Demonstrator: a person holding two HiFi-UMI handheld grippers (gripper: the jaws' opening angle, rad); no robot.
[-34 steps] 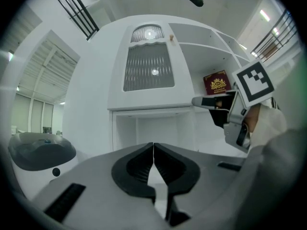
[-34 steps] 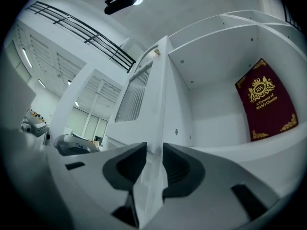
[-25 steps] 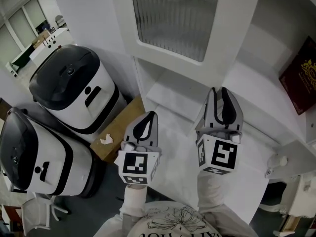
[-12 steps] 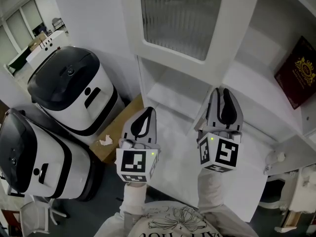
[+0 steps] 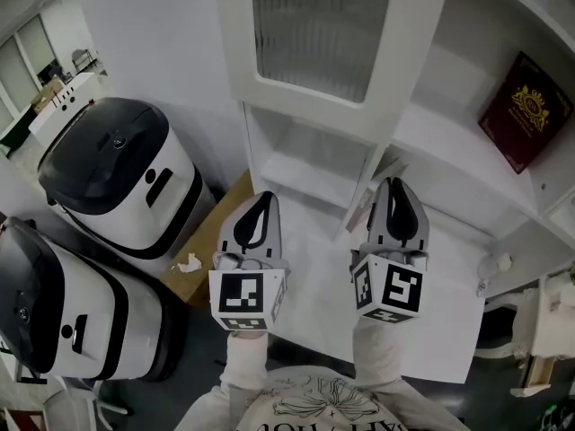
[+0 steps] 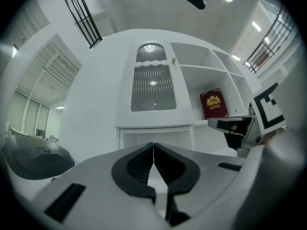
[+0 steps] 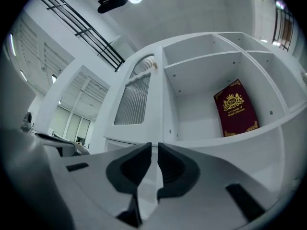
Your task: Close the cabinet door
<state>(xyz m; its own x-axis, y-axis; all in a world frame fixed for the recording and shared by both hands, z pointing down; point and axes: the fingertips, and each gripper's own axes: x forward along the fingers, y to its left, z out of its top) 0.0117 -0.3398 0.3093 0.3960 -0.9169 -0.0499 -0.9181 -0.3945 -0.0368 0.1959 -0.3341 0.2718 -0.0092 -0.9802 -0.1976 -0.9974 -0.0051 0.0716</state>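
desk far left | cabinet door swung out | left gripper closed, empty | right gripper just closing to slit, empty

book on shelf, door left

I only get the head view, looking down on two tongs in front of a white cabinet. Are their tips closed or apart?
Observer: In the left gripper view, the left tongs have their tips touching, with nothing between them.
Operator: And the other pair?
Observer: In the right gripper view, the right tongs have just been closing. A thin gap shows between the tips, with nothing in it.
Operator: My picture cuts off the ribbed glass door. What is at its top?
Observer: An arched pane, with a small knob at the door's right edge beside it.
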